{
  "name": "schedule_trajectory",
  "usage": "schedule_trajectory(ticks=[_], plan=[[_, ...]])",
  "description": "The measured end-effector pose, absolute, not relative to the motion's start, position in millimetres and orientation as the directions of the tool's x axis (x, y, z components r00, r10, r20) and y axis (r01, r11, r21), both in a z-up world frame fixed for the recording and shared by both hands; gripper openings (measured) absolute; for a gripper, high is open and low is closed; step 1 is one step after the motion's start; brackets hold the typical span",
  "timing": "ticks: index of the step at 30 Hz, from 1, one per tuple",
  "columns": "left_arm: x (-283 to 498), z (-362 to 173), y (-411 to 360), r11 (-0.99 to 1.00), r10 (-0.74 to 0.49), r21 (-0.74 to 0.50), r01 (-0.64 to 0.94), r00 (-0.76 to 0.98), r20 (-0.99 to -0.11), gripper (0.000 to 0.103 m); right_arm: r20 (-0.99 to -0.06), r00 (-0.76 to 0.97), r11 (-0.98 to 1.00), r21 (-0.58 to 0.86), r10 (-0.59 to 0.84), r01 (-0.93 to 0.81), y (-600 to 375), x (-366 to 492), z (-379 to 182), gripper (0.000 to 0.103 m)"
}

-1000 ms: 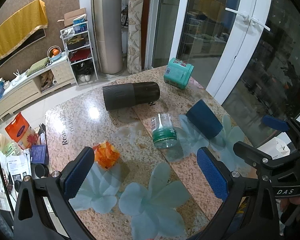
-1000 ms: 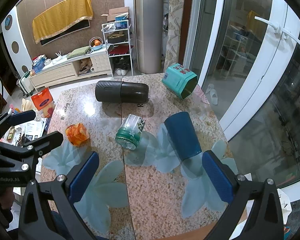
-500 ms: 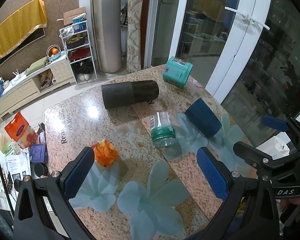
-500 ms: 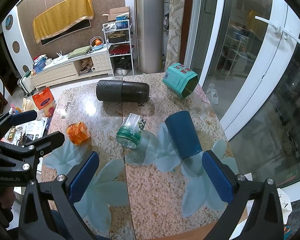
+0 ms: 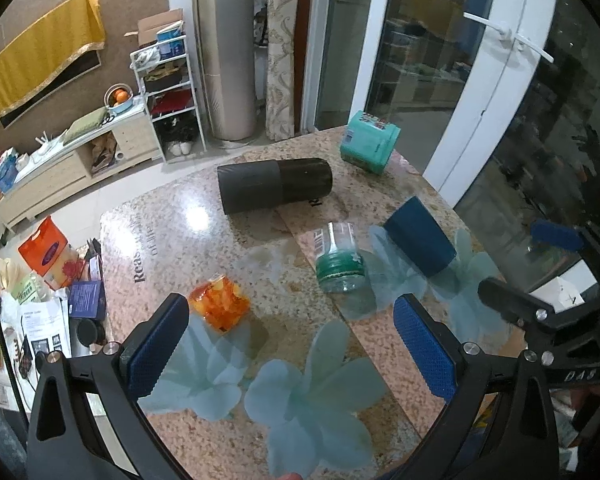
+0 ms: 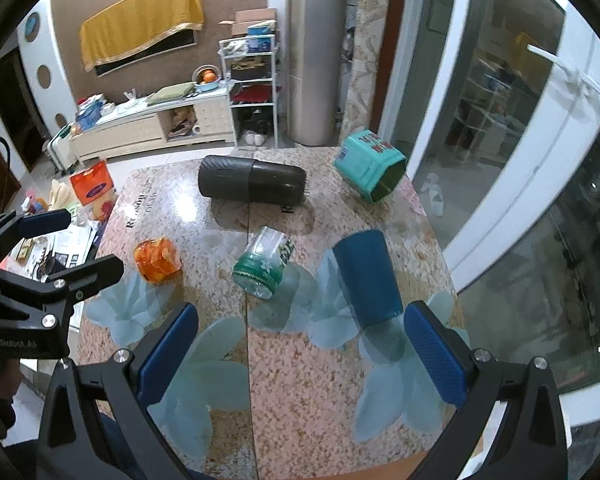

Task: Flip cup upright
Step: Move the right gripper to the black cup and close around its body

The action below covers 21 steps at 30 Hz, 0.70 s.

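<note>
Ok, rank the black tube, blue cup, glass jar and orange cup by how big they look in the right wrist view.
1. black tube
2. blue cup
3. glass jar
4. orange cup
The jar and orange cup look close; the tube lies farthest, so it is likely truly biggest.

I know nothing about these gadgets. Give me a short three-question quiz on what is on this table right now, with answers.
1. True or false: the blue cup stands upright.
2. Which lies nearest the right gripper? A the teal tin; B the blue cup; C the dark cylinder.
3. Fill in: the jaws of the left gripper are ____.

Key:
1. False; it lies on its side on the table.
2. B.
3. Open, holding nothing; the orange cup and the glass jar lie ahead of it, untouched.
</note>
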<state>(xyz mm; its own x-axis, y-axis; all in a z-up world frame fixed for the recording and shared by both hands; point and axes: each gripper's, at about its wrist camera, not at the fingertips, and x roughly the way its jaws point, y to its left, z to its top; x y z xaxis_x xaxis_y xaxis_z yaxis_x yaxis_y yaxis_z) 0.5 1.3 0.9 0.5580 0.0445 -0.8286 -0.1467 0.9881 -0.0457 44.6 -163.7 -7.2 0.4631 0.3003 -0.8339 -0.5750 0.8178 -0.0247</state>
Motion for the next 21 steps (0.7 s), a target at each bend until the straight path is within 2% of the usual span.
schedule_trajectory(ticks=[9,14,21], plan=[[6,-8,25,0.958,0.006,-0.153,-0.243,0.551,-0.834,0.103,-0.857,0.374,0.643,-0.066,0.356,-0.763,-134,88,-7,0.103],[14,-18,30,0.947,0.034,-0.136,-0.29,0.513,-0.857,0.103,-0.863,0.34,0.494,-0.125,0.374,-0.861,-111,111,-16,0.103],[27,-41,38,0.928,0.046,-0.132,-0.35,0.457,-0.888,0.103,-0.887,0.244,0.3,-0.127,0.393,-0.945,-75,146,-36,0.103]])
